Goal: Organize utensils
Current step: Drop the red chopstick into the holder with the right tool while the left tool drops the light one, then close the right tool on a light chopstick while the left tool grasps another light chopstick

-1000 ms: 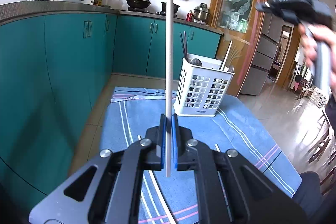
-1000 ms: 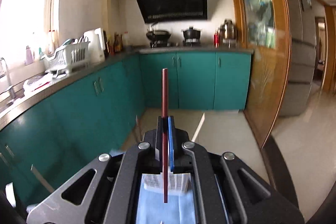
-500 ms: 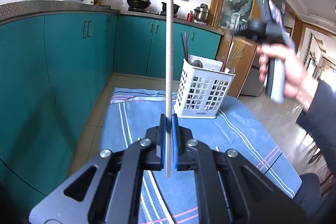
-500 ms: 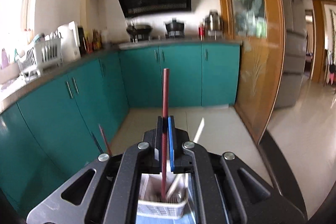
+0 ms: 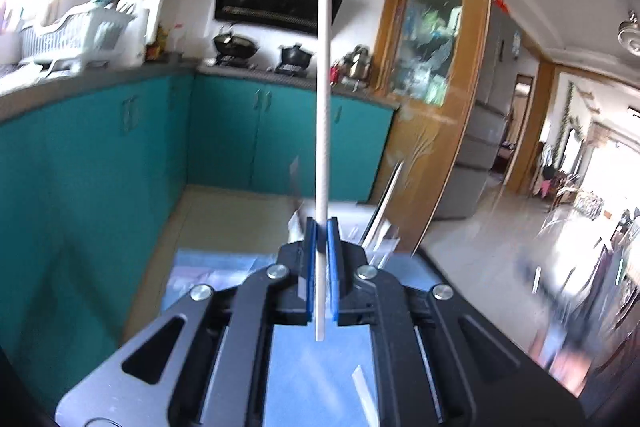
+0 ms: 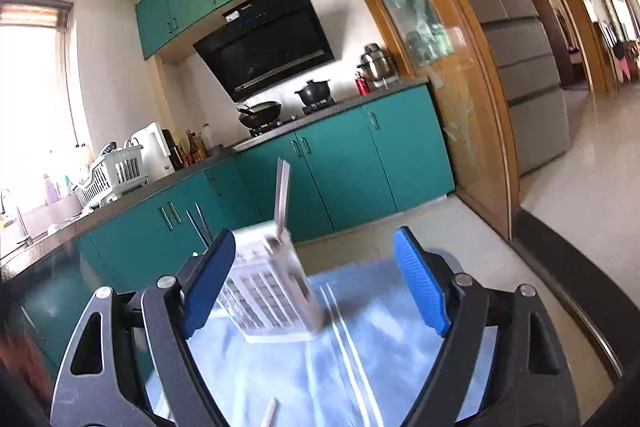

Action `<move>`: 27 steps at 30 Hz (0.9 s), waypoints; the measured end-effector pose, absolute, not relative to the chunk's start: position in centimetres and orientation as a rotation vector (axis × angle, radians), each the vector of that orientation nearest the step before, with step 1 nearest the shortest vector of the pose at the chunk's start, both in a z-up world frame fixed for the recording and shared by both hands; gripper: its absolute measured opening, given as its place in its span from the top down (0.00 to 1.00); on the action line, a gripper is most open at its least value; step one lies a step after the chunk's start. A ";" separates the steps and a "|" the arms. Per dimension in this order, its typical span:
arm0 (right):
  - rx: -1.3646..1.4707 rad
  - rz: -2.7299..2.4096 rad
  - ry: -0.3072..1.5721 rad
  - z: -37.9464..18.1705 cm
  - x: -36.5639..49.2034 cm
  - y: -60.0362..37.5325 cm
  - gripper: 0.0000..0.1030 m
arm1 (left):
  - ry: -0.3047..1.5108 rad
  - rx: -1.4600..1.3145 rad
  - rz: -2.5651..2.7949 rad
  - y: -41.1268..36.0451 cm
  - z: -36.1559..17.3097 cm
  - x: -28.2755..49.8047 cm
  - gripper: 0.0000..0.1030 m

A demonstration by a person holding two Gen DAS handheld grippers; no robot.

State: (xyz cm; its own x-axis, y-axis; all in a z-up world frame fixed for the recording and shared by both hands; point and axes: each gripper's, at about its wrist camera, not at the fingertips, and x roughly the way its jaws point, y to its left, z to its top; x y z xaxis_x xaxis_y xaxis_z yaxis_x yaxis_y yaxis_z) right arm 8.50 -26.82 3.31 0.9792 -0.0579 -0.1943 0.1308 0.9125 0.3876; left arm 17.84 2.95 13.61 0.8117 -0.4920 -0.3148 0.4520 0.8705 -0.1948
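Observation:
My left gripper (image 5: 322,227) is shut on a white chopstick (image 5: 324,87) that stands upright between its blue pads. Just beyond it the white utensil basket (image 5: 380,231) shows only as a blur. In the right wrist view the basket (image 6: 272,291) stands on the blue cloth (image 6: 380,327), with utensil handles (image 6: 282,195) sticking up from it. My right gripper (image 6: 316,247) is near the basket, tilted. Its jaws are opening wide and nothing is between the pads.
A loose white chopstick (image 6: 269,411) lies on the cloth near me, seen too in the left wrist view as a chopstick (image 5: 362,387). Teal cabinets (image 6: 340,167) run along the left and back. A wooden door frame (image 6: 480,107) and a fridge (image 6: 528,67) stand to the right.
The right gripper dropped toward the basket, rolled and opened; the dark red chopstick it held is gone from its jaws. The left gripper rose, still holding the white chopstick.

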 end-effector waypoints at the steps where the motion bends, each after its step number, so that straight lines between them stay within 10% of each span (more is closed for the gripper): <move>1: 0.435 -0.094 0.192 1.9 7.4 -27.6 0.23 | 0.351 -0.110 -0.506 2.0 14.7 18.6 0.95; 19: 0.500 -0.050 0.322 -2.0 6.7 -28.9 0.23 | 0.454 -0.085 -0.405 -7.4 9.2 31.2 0.91; 20: 0.505 -0.049 0.325 -2.0 6.7 -29.0 0.23 | 0.458 -0.079 -0.427 -7.5 9.2 30.9 0.84; 23: 0.530 -0.051 0.348 -2.4 7.1 -29.3 0.23 | 0.474 -0.016 -0.511 -8.1 9.9 29.5 0.03; 27: 0.525 -0.039 0.368 -2.5 7.6 -28.6 0.23 | 0.447 0.068 -0.518 -6.9 11.2 26.4 0.04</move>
